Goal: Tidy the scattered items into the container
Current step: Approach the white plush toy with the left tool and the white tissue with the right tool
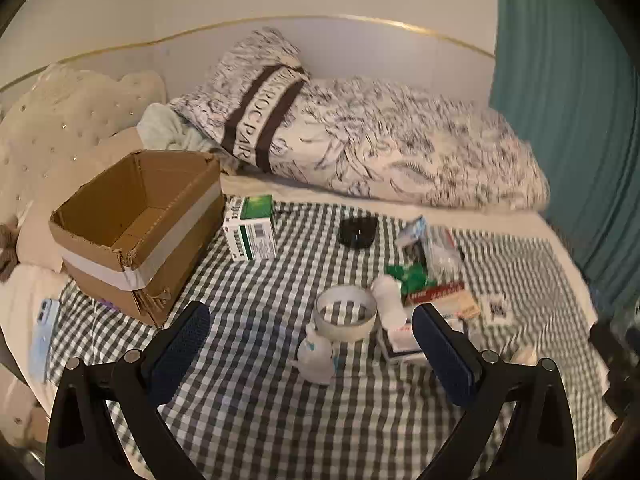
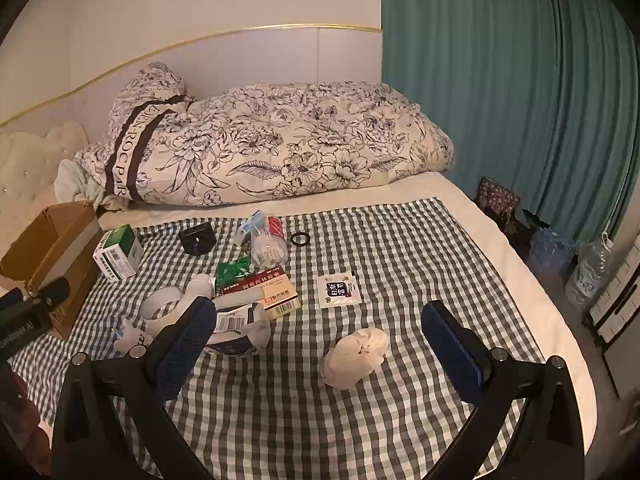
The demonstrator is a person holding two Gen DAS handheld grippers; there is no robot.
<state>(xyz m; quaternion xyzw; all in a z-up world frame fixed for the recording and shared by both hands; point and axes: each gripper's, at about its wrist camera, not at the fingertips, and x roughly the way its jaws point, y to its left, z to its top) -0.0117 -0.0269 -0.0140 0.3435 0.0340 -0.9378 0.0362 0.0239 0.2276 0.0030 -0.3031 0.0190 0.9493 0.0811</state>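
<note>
An open, empty cardboard box [image 1: 136, 224] stands at the left of the checked cloth [image 1: 280, 420]; it also shows in the right wrist view [image 2: 48, 248]. My left gripper [image 1: 312, 332] is open and empty above a tape roll [image 1: 346, 318] and a small white figurine [image 1: 316, 356]. A green-and-white carton [image 1: 251, 228], a black case [image 1: 357, 232], a white bottle [image 1: 390, 300] and a red-and-tan medicine box [image 1: 440, 296] lie scattered. My right gripper [image 2: 318, 320] is open and empty above a crumpled white wad [image 2: 354, 356]. A white sachet [image 2: 339, 290] and a black ring [image 2: 300, 239] lie further off.
A rolled floral duvet [image 2: 280, 148] lies along the wall behind the cloth. A teal curtain [image 2: 500, 92] hangs at the right. A phone [image 1: 42, 332] lies at the left by the box. Water bottles [image 2: 588, 272] and bags stand on the floor right of the bed.
</note>
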